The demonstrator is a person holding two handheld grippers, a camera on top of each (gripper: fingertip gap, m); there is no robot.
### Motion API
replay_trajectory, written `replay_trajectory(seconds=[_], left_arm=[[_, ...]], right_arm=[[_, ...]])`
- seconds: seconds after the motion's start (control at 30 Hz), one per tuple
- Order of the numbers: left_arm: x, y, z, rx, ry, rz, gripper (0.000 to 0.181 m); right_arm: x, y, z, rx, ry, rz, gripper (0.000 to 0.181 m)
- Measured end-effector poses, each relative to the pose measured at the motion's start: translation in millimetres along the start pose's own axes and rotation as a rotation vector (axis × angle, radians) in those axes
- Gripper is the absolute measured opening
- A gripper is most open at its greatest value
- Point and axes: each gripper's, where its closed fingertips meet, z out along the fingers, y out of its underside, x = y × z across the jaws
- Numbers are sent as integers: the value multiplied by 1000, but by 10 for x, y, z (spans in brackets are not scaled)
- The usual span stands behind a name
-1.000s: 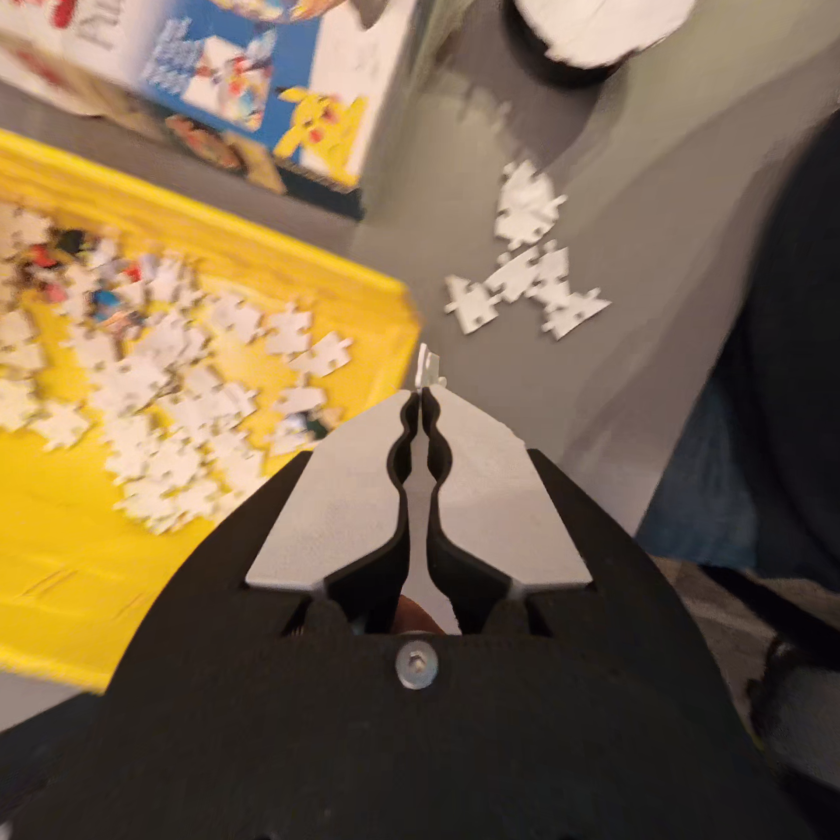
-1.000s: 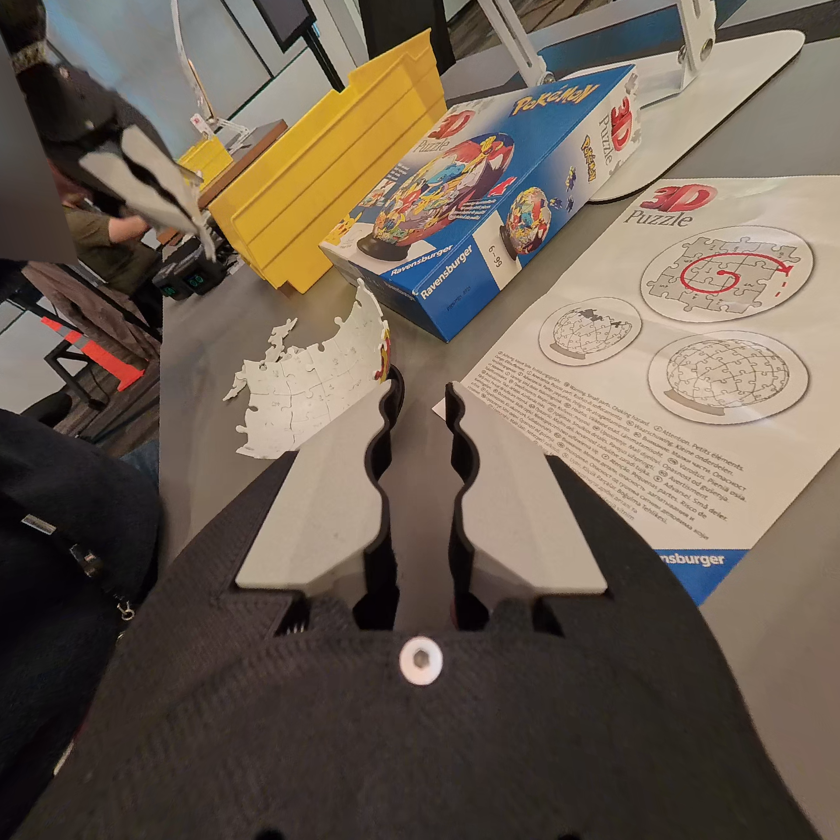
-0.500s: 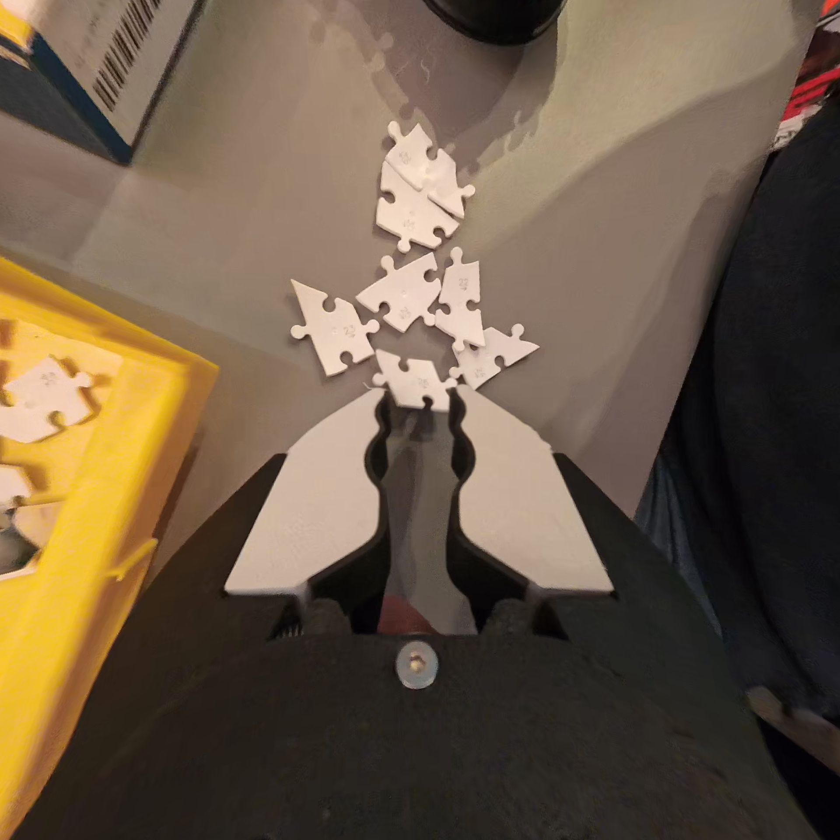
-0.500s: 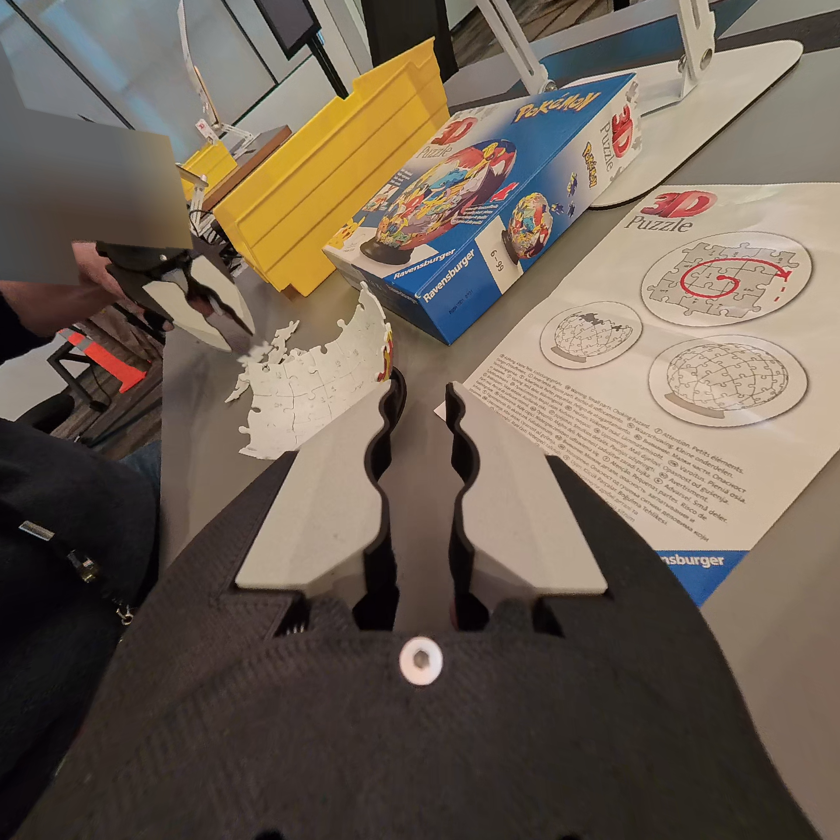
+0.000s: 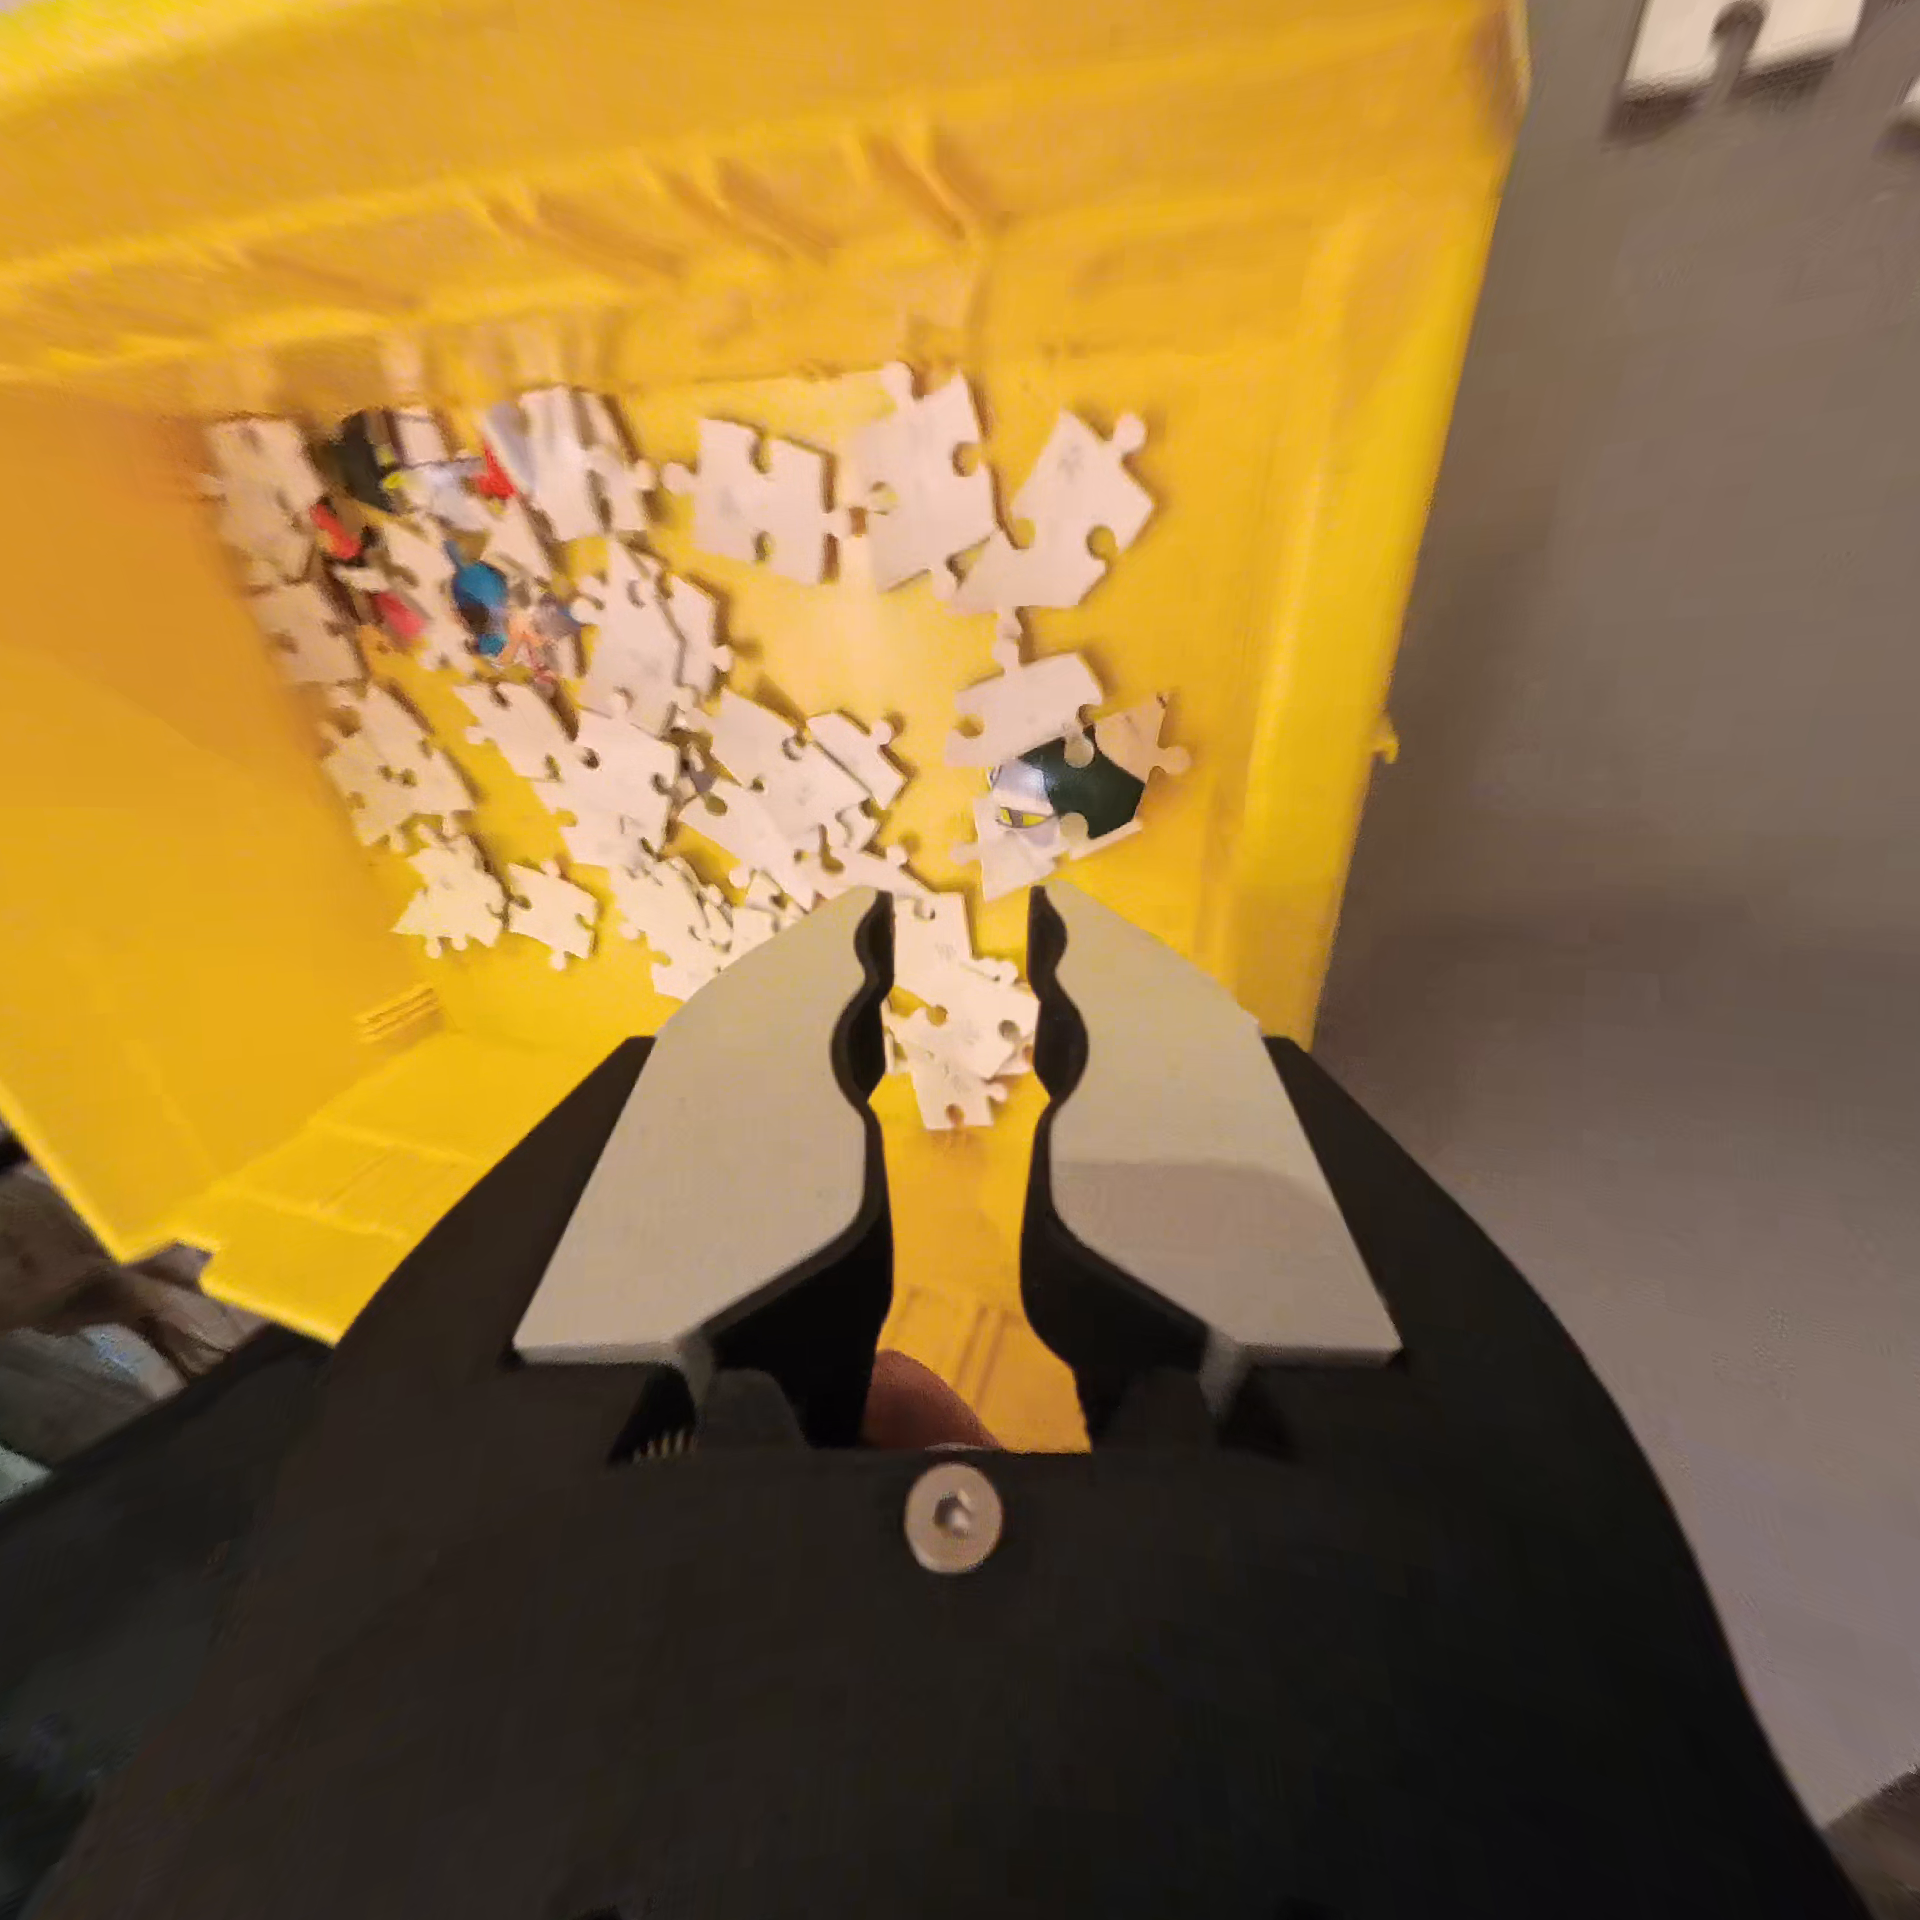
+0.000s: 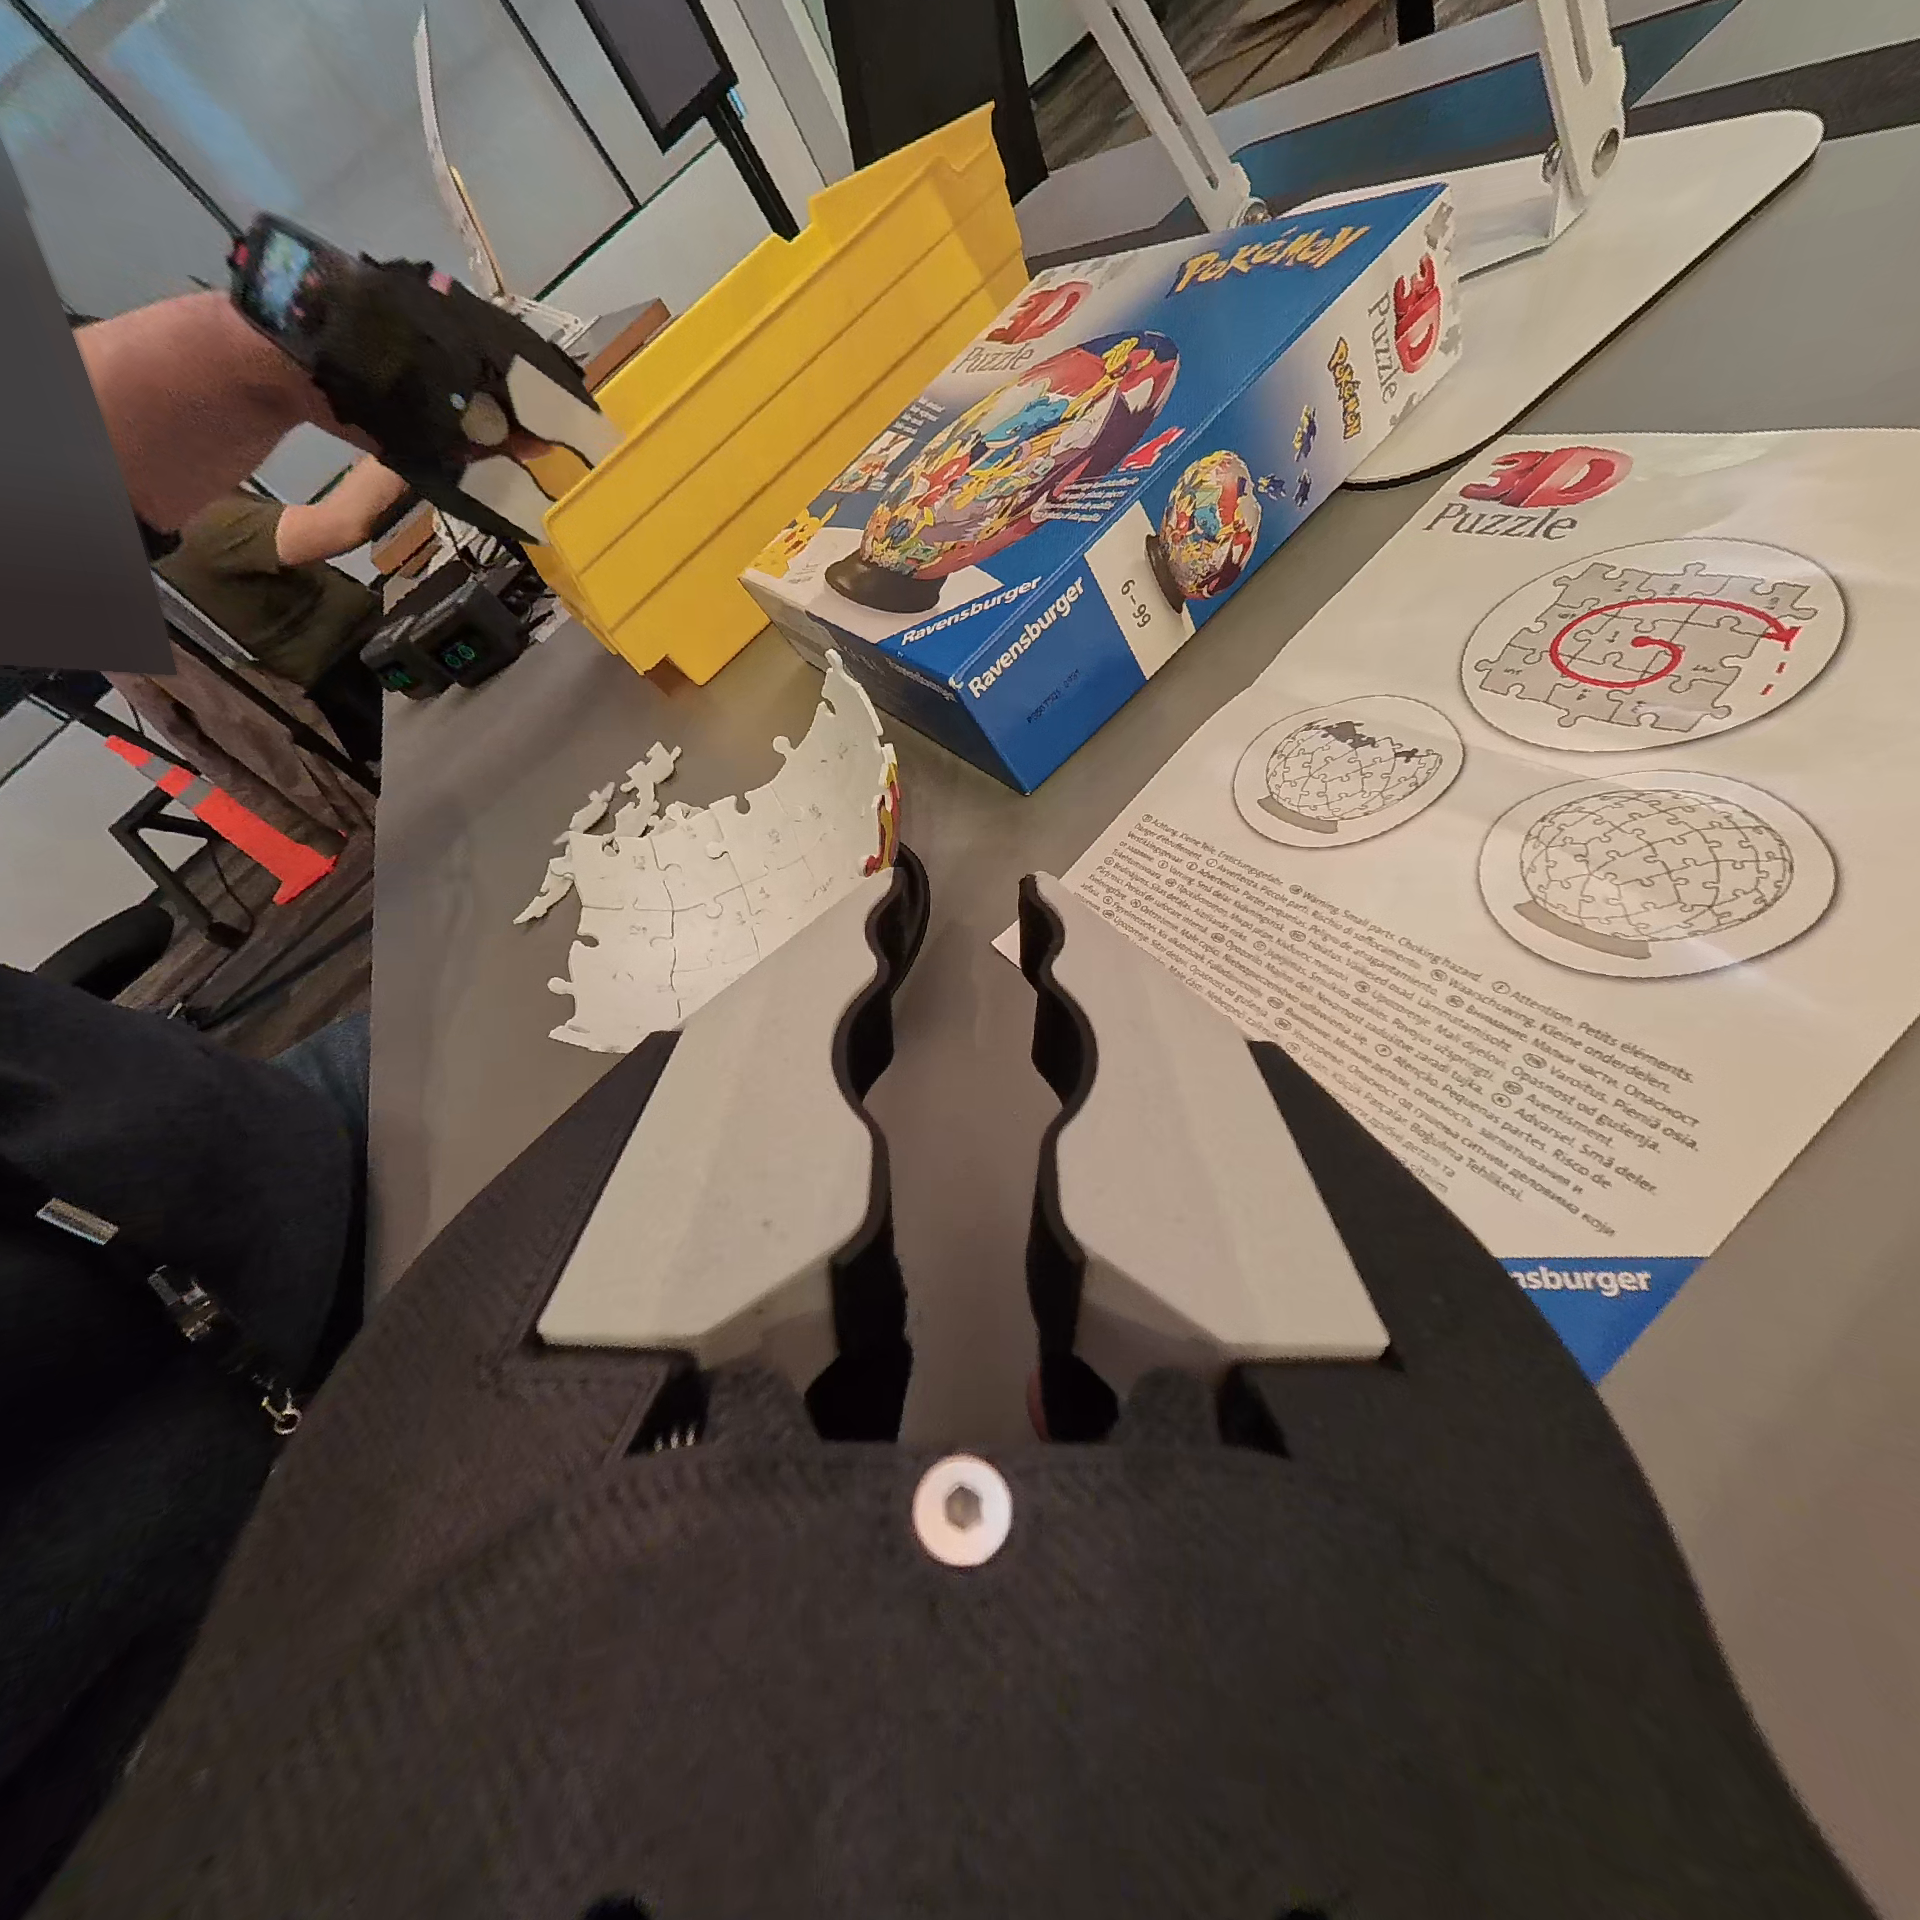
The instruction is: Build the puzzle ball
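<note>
My left gripper (image 5: 961,909) is open and empty, hovering over the yellow bin (image 5: 1039,208), which holds several loose white puzzle pieces (image 5: 758,509) and a dark printed piece (image 5: 1070,795). In the right wrist view the left gripper (image 6: 540,436) hangs over the yellow bin (image 6: 790,395). My right gripper (image 6: 961,894) is open and empty above the grey table. The partly built curved white puzzle ball section (image 6: 727,883) stands just left of its tips, with several loose pieces (image 6: 634,784) behind it.
The blue puzzle box (image 6: 1122,478) lies behind the ball section. The white instruction sheet (image 6: 1507,790) lies to the right. A white stand base (image 6: 1621,239) sits at the back. A person's dark clothing (image 6: 125,1195) is at the left table edge. The grippers' ends are close to 40 cm from one another.
My left gripper set a white piece down beside the loose pieces on the table, opened, then swung left over the yellow bin. My right gripper has not moved.
</note>
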Motion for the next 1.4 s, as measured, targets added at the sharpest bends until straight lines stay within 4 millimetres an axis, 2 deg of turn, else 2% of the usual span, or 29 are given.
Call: replay_trajectory(seconds=[0.17,0.33,0.47,0.5,0.7,0.73,0.8,0.83,0.93,1.07,1.2,1.3,1.4], left_arm=[[97,-27,222,12,85,164,23],[141,-90,320,17,106,311,14],[134,-89,326,13,113,336,7],[79,-84,338,-1,77,328,0],[-16,-56,338,-3,41,233,0],[-1,-73,303,18,44,237,4],[83,-95,259,48,77,267,27],[84,-94,261,48,68,295,29],[69,-61,308,20,77,373,31],[113,-77,382,13,115,438,23],[86,-74,416,4,117,400,3],[60,-74,407,10,137,310,3],[90,-111,342,32,240,119,3]], right_arm=[[3,-1,0,-1,-3,6,19],[5,-8,-6,4,-4,9,19],[6,-11,-9,7,-5,10,19],[6,-13,-11,7,-5,11,19],[4,-16,-16,9,-6,10,20],[5,-16,-16,10,-6,10,20],[5,-15,-15,8,-8,12,20],[5,-14,-15,7,-8,12,20],[7,-13,-15,6,-5,12,20],[9,-17,-18,9,-4,11,20],[9,-17,-19,9,-6,13,20],[7,-19,-21,11,-8,14,20],[6,-22,-24,13,-9,15,20]])
